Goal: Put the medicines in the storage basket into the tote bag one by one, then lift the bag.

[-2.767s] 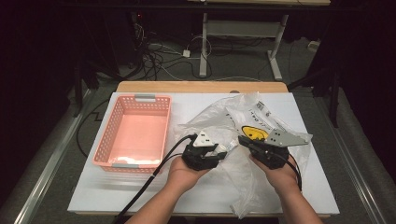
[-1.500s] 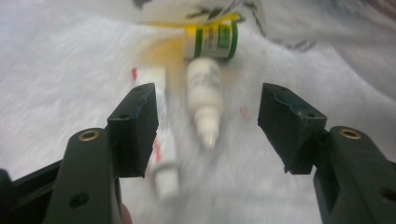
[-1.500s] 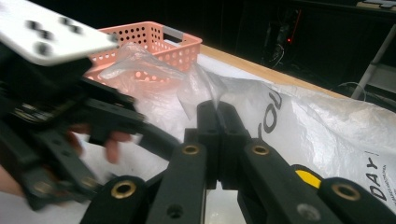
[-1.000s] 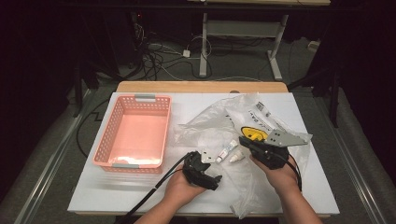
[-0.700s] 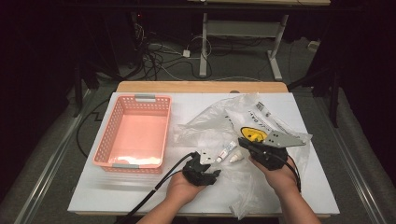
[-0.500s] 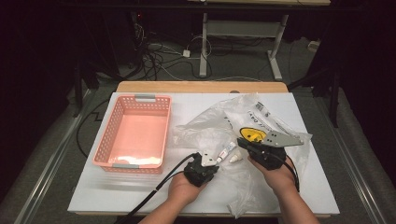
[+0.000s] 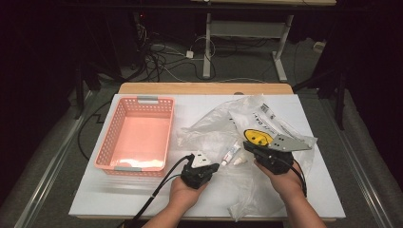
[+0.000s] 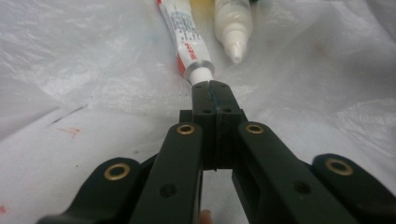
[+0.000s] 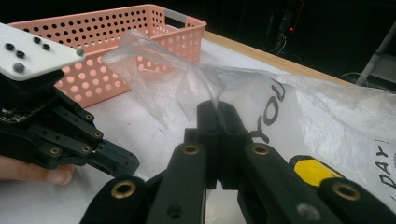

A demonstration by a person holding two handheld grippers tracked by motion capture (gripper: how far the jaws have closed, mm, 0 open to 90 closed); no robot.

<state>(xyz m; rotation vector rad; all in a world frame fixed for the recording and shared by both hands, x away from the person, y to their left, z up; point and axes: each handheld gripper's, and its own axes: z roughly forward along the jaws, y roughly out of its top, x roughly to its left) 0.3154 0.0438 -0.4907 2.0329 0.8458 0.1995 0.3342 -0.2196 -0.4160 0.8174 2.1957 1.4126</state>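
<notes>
A clear plastic bag with black print lies crumpled across the white table. My right gripper is shut on a fold of the bag and holds it lifted. A red-and-white tube and a small white bottle lie on the film. My left gripper has just been closing. Its jaws now stand together, with the tips right at the tube's white cap. Whether any film is pinched between them, I cannot tell.
A pink perforated basket stands at the table's left with something white on its floor. A yellow object lies beside the right gripper. Cables trail off the front edge.
The left gripper drew back from the bag, uncovering the tube and bottle, then edged toward the tube and its jaws went from wide open to shut. The right gripper kept its hold.
</notes>
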